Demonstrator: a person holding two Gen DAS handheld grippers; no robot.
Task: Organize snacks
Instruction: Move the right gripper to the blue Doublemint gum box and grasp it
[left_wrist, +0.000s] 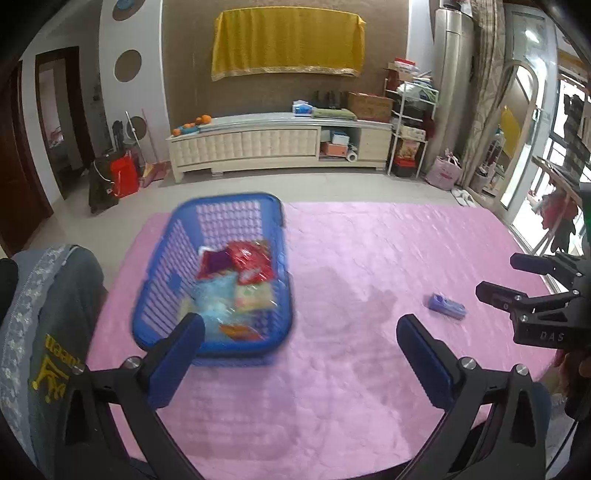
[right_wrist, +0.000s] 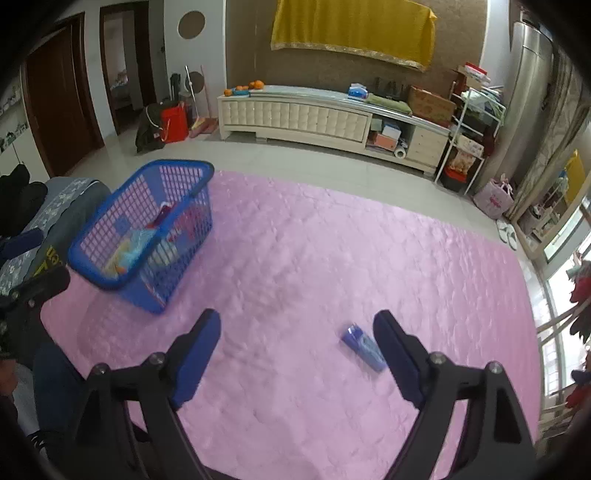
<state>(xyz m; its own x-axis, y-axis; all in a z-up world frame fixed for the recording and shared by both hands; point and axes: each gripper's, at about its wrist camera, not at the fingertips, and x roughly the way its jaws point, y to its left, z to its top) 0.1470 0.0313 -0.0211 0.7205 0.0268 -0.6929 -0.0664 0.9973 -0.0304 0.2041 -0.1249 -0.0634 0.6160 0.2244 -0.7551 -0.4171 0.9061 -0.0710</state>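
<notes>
Right hand-held gripper (right_wrist: 297, 325): jaws apart, nothing between them. Blue packet (right_wrist: 364, 347) lies on the pink table cover (right_wrist: 332, 240), just inside the right finger, at 2 o'clock. Left hand-held gripper (left_wrist: 301, 328): jaws wide apart, empty. Blue basket (left_wrist: 155, 258) with snacks (left_wrist: 251, 262) lies at its 11 o'clock.

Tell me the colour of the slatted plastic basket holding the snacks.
Blue slatted plastic basket; the right wrist view shows it sharpest.

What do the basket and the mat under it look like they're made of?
Basket: rigid moulded plastic by the look, glossy blue, with an open lattice wall and a thick rolled rim. Mat: seemingly soft plush or quilted fabric, pink, with a faint sheen and a dimpled surface; exact fibre unclear.
</notes>
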